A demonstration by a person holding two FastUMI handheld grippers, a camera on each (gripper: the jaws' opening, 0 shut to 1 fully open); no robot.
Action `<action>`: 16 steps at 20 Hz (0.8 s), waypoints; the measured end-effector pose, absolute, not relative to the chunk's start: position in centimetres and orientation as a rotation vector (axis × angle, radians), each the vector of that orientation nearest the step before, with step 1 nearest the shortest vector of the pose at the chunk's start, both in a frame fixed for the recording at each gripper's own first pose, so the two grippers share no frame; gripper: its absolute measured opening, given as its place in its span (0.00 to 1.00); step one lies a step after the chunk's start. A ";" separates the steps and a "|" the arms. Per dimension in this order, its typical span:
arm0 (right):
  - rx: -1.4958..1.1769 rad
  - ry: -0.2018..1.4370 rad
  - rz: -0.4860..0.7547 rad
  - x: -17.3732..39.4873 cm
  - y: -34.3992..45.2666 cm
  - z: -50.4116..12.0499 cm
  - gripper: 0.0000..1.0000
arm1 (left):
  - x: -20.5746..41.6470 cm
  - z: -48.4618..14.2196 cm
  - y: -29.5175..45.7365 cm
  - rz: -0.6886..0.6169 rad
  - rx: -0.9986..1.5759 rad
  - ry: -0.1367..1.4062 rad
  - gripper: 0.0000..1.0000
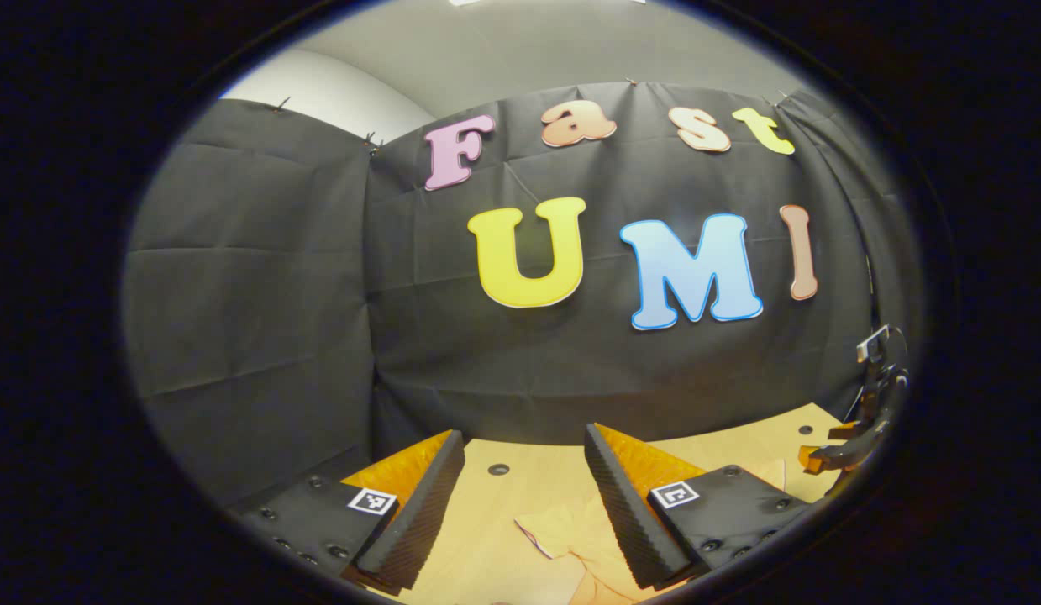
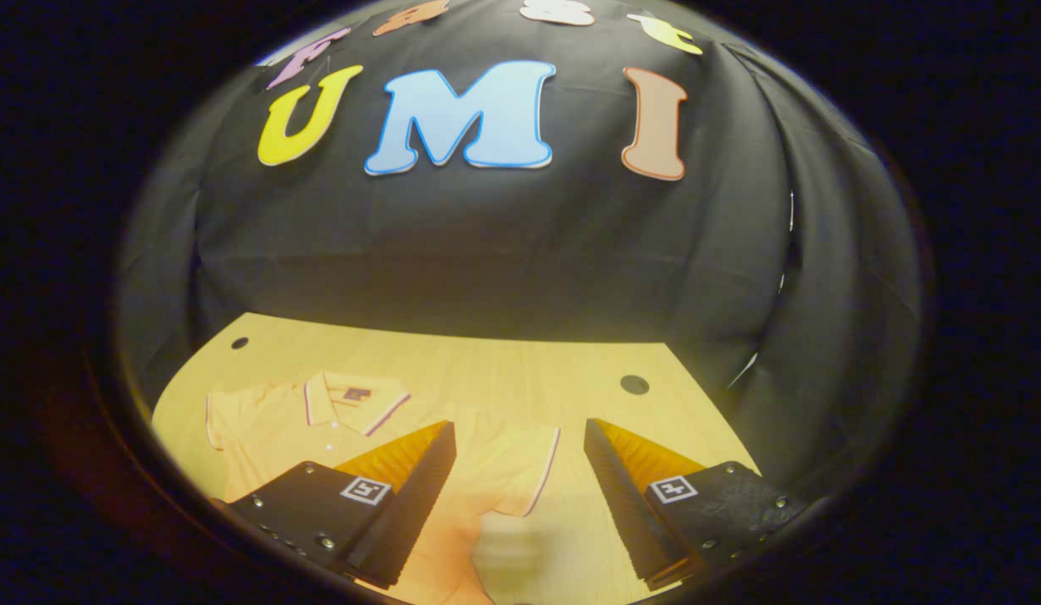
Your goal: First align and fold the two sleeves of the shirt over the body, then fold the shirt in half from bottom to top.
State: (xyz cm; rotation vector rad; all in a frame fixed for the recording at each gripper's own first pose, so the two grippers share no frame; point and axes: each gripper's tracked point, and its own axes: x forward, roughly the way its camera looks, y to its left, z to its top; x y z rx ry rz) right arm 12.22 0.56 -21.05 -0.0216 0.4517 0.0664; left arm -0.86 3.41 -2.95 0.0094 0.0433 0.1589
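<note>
The polo shirt (image 2: 318, 428) lies flat on the wooden table (image 2: 503, 370), collar toward the wall, sleeves spread. It looks light and limp, best pinched at a sleeve hem (image 2: 545, 466). Both the right gripper (image 2: 520, 496) and left gripper (image 1: 524, 504) are wide open, empty. The right gripper view gives collar and sleeves; the left gripper view catches one sleeve edge (image 1: 562, 533).

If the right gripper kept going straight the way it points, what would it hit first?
Probably the shirt: its sleeve lies between the open right gripper fingers, on the table. Depth is hard to judge.
</note>
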 end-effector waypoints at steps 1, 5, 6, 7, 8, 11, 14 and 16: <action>-0.026 0.480 0.066 12.6 0.5 -22.6 0.96 | -1.0 -3.4 3.8 0.168 0.007 0.051 0.97; -0.014 0.590 0.051 13.8 -0.3 -27.6 0.96 | -0.5 -4.3 4.5 0.202 0.004 0.075 0.97; -0.014 0.614 0.047 14.2 -0.5 -28.7 0.96 | -0.4 -4.5 4.6 0.210 0.005 0.081 0.97; -0.019 0.641 0.043 14.2 -0.6 -30.0 0.96 | -0.4 -4.8 4.8 0.216 0.005 0.087 0.94; -0.019 0.666 0.041 14.3 -0.7 -31.2 0.96 | -0.3 -5.1 4.9 0.221 0.008 0.093 0.97; -0.011 0.728 0.037 14.6 -0.9 -33.7 0.96 | -0.3 -5.5 4.9 0.235 0.013 0.105 0.97; 0.001 0.757 0.036 14.9 -0.9 -35.0 0.96 | 0.1 -5.9 4.7 0.243 0.011 0.116 0.97; -0.001 0.767 0.044 14.9 -0.7 -35.5 0.96 | 0.4 -5.9 4.7 0.248 0.010 0.120 0.97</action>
